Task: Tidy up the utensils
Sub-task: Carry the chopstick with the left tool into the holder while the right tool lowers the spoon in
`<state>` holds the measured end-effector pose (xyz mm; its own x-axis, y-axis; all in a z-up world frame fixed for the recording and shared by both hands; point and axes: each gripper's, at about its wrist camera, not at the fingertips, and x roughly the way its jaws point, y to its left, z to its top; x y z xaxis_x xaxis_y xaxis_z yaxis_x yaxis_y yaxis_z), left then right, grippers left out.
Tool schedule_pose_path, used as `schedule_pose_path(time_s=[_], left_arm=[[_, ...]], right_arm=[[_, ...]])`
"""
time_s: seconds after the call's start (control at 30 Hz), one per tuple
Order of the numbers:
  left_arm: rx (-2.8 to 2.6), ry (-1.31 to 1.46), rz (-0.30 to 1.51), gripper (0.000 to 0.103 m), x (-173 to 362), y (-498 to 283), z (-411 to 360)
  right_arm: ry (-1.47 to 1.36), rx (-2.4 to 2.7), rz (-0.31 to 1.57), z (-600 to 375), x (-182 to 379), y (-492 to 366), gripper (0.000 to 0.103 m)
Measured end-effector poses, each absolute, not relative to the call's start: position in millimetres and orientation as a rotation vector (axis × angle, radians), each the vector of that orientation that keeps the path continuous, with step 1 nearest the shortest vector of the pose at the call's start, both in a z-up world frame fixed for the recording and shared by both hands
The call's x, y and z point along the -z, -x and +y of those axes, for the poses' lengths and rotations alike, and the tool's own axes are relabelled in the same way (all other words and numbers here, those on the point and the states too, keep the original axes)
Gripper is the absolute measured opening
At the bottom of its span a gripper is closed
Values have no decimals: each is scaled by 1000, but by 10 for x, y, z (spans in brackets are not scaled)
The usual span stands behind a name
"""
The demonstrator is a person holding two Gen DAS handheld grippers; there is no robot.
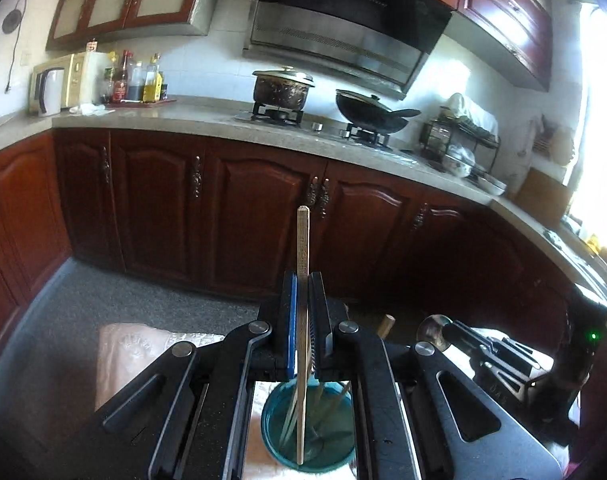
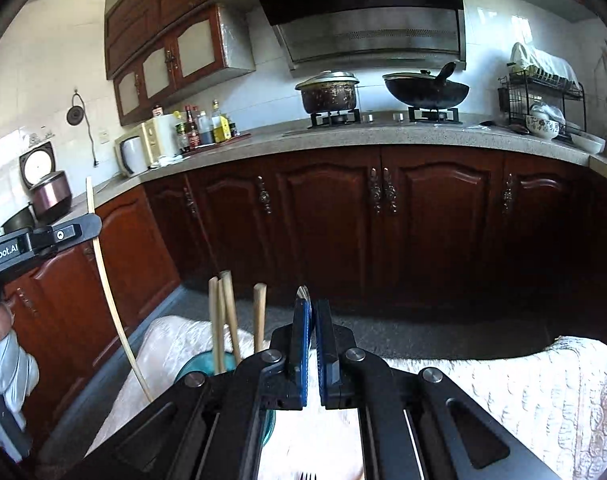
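My left gripper (image 1: 303, 284) is shut on a pale wooden chopstick (image 1: 303, 240) that stands upright, its lower end down inside a teal glass cup (image 1: 271, 432) holding other chopsticks. My right gripper (image 2: 311, 308) is shut on a metal spoon (image 2: 303, 292), whose bowl shows in the left wrist view (image 1: 433, 330). In the right wrist view the teal cup (image 2: 195, 364) sits low at left with several wooden chopsticks (image 2: 223, 316) sticking up from it. The held chopstick (image 2: 103, 276) and the left gripper body show at far left.
A pale embroidered cloth (image 2: 503, 392) covers the table below. Dark wooden cabinets (image 2: 383, 220) and a stone counter (image 2: 343, 136) run behind, with a pot (image 2: 329, 92), a wok (image 2: 425, 90), a dish rack (image 2: 543, 96), bottles and a microwave.
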<state>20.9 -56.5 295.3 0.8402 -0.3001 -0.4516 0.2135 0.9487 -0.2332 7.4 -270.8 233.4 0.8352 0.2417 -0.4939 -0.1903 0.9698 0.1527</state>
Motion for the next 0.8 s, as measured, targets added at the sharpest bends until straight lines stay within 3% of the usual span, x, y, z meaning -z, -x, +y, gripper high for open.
schedule_pose_path(time_s=[0.37,0.8], left_arm=[[201,125,524,4,-2414,-469,-779],[209,98,616,4,-1981,-266,-856]], right_arm=[[-6,-182,495,-2445,-2004,-257,3],[21,-304,608,-2212,-1673,-98,5]])
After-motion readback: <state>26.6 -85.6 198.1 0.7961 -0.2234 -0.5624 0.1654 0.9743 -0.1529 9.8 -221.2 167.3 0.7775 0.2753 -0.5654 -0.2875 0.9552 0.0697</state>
